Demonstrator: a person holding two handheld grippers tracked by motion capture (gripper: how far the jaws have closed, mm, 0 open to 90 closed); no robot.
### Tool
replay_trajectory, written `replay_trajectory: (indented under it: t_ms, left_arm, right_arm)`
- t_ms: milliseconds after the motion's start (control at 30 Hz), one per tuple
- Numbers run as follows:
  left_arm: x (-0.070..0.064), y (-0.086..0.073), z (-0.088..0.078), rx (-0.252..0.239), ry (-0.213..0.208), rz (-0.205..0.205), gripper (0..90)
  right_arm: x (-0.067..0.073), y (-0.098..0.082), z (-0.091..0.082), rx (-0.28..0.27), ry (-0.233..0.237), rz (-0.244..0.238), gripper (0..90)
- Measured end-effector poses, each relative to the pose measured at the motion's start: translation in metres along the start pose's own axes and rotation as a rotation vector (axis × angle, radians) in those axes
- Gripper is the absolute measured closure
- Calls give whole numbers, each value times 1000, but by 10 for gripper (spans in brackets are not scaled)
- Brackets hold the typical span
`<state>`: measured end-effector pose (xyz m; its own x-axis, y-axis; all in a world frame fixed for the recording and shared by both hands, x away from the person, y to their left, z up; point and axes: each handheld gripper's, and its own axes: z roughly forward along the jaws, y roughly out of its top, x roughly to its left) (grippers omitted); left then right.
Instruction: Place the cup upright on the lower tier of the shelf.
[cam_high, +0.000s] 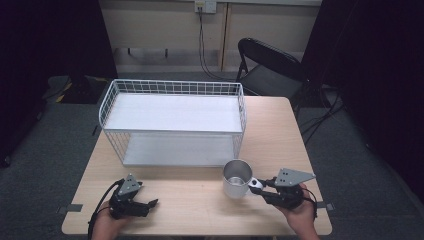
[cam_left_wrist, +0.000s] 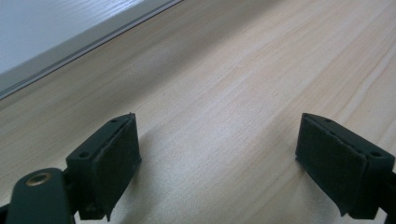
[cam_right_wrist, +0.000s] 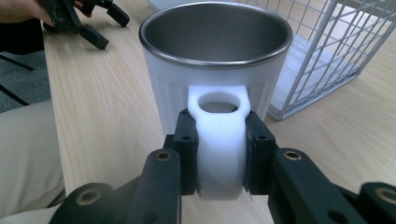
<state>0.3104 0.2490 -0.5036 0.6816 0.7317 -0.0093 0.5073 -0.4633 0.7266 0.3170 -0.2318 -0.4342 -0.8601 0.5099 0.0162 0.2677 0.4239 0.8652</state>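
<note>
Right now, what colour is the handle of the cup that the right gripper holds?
White: the handle matches the cup outside, its inside bare metal. The right gripper view shows it best.

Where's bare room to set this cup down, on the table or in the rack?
The right gripper grips the cup by its handle. Bare wood lies between the cup and the open left gripper, and right of the wire rack. Both rack shelves look bare. It is tightest between the cup and the rack's front.

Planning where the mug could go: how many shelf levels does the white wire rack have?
2. The upper shelf sits inside the wire rack near its top rim; the lower shelf lies at its base on the table, behind the mug. Both look bare.
</note>
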Motion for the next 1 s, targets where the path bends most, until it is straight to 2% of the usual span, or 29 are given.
replay_trajectory:
  t_ms: [1000]
  left_arm:
    - [0,0,0,0,0,0,129]
  right_arm:
    - [6,33,36,-35,49,8,716]
